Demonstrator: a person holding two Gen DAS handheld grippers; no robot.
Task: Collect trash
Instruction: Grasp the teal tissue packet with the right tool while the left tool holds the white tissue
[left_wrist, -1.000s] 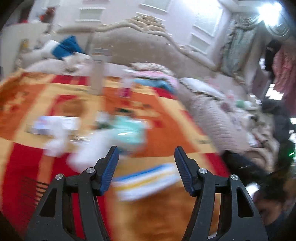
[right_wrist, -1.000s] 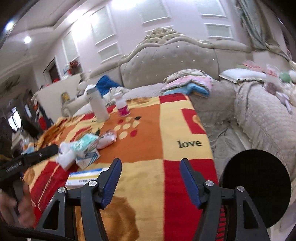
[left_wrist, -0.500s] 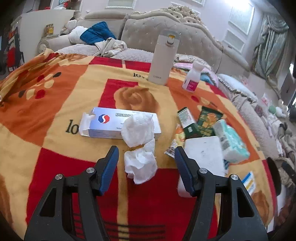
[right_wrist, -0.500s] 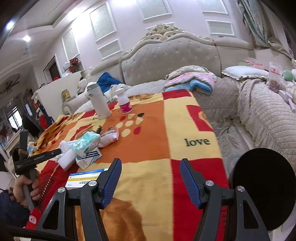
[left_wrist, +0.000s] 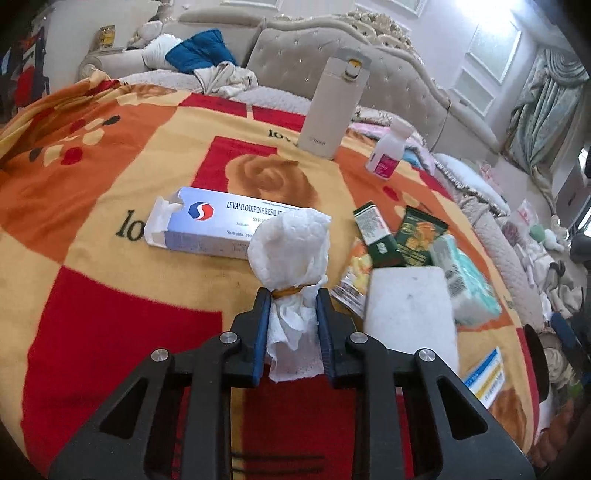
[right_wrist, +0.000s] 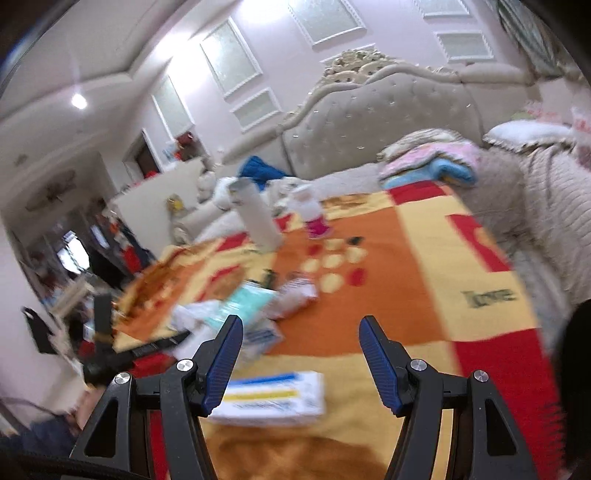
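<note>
My left gripper (left_wrist: 291, 295) is shut on the tail of a crumpled white tissue wad (left_wrist: 290, 247) tied with a rubber band, on the orange and red blanket (left_wrist: 92, 177). Behind it lies an open blue-white medicine box (left_wrist: 207, 221). To the right lie green packets (left_wrist: 373, 230), a white block (left_wrist: 410, 306) and a teal tissue pack (left_wrist: 465, 280). My right gripper (right_wrist: 301, 328) is open and empty, above a white box with blue and yellow stripes (right_wrist: 273, 398). The right wrist view is blurred.
A beige flask (left_wrist: 334, 103) and a small white bottle with a pink label (left_wrist: 388, 155) stand at the back of the blanket. A tufted sofa (left_wrist: 388, 70) with folded cloths is behind. A black round bin (right_wrist: 576, 387) shows at the right edge.
My left gripper moved forward and closed on the tissue wad; it was open half a second ago. My right gripper moved toward the striped box, and its view is now blurred.
</note>
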